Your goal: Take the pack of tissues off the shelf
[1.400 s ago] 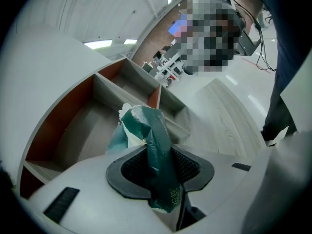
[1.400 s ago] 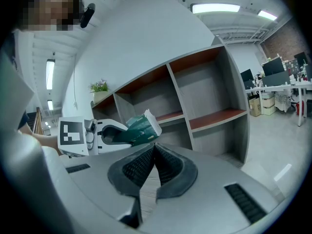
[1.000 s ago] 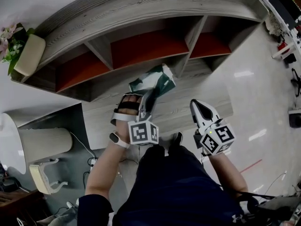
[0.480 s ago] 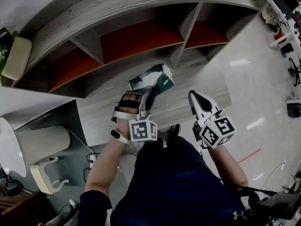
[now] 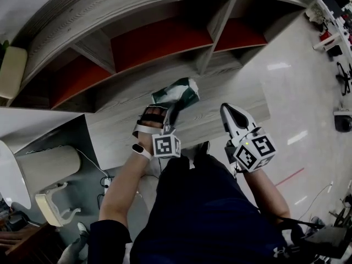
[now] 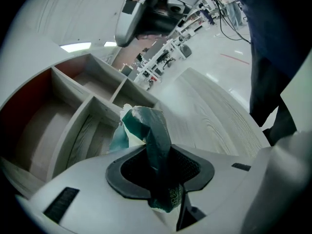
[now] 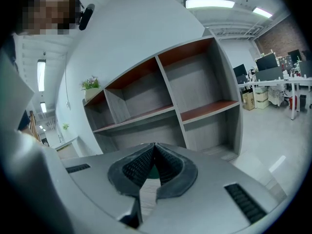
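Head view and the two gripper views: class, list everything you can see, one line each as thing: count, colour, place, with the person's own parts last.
Shelf: one, grey wood with red-brown boards inside, against the white wall.
Pack of tissues: one, green and white, in front of the shelf, clamped in the left gripper.
Plant: one, green with pale flowers, on top of the shelf at its left end.
Desks: a row, white, with dark screens, at the far right of the room.
Floor: pale and glossy, right of the shelf.
Watch: one, dark with a white band, on the left wrist.
Left gripper: one, white and black, shut on the pack.
Right gripper: one, white and black, jaws together, empty, beside the left one.
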The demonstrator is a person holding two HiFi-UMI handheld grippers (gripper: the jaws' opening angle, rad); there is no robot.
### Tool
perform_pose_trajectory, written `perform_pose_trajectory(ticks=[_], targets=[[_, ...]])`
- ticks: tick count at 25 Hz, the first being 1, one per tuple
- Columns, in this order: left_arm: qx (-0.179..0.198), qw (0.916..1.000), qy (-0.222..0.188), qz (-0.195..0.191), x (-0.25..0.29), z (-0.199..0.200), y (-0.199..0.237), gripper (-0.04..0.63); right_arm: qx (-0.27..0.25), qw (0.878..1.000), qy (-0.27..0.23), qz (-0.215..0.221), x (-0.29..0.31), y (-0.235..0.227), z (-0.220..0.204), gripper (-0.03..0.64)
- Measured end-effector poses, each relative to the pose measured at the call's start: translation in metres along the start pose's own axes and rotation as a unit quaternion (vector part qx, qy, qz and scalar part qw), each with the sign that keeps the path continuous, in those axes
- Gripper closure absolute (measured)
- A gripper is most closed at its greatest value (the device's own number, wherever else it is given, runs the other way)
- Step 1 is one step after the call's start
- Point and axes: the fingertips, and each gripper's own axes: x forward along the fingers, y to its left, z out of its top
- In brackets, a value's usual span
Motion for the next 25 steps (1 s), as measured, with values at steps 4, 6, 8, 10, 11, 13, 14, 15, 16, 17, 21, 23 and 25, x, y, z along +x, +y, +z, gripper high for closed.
perform_pose_trajectory(ticks=[4, 6, 8, 10, 11, 13, 14, 15, 16, 17, 21, 23, 25], targets=[[0.020, 0.9997, -0.001, -0.015, 0.019, -0.004, -0.021, 0.457, 0.002, 1.000, 0.005, -0.007, -0.002, -0.004, -0.002, 0.614], [0.027, 0.9994, -0.005, -0.021, 0.027, -0.005, -0.029, 0.457, 0.003, 1.000, 0.006, -0.009, -0.003, -0.006, -0.004, 0.614], [0.030, 0.9991, -0.007, -0.027, 0.033, -0.005, -0.035, 0.457, 0.003, 1.000, 0.008, -0.012, -0.005, -0.007, -0.006, 0.614], [0.029, 0.9990, -0.004, -0.034, 0.040, -0.008, -0.044, 0.457, 0.003, 1.000, 0.010, -0.014, -0.006, -0.009, -0.008, 0.614], [0.026, 0.9990, -0.004, -0.036, 0.043, -0.008, -0.048, 0.457, 0.004, 1.000, 0.012, -0.016, -0.007, -0.010, -0.009, 0.614], [0.020, 0.9991, -0.005, -0.036, 0.049, -0.009, -0.051, 0.457, 0.006, 1.000, 0.015, -0.019, -0.008, -0.012, -0.010, 0.614], [0.018, 0.9991, -0.005, -0.037, 0.052, -0.009, -0.052, 0.457, 0.007, 1.000, 0.016, -0.020, -0.009, -0.013, -0.011, 0.614], [0.016, 0.9991, -0.006, -0.039, 0.054, -0.010, -0.054, 0.457, 0.008, 1.000, 0.017, -0.021, -0.009, -0.013, -0.012, 0.614], [0.015, 0.9990, -0.006, -0.040, 0.057, -0.011, -0.057, 0.457, 0.009, 1.000, 0.018, -0.022, -0.010, -0.014, -0.013, 0.614], [0.014, 0.9990, -0.006, -0.043, 0.059, -0.013, -0.060, 0.457, 0.009, 1.000, 0.018, -0.023, -0.009, -0.014, -0.014, 0.614], [0.016, 0.9985, -0.004, -0.052, 0.063, -0.018, -0.070, 0.457, 0.009, 0.999, 0.025, -0.021, -0.007, -0.013, -0.017, 0.614], [0.022, 0.9984, -0.005, -0.052, 0.065, -0.018, -0.072, 0.457, 0.009, 0.999, 0.028, -0.019, -0.004, -0.012, -0.018, 0.614], [0.021, 0.9985, -0.006, -0.051, 0.066, -0.019, -0.074, 0.457, 0.010, 0.999, 0.030, -0.017, -0.003, -0.011, -0.021, 0.614]])
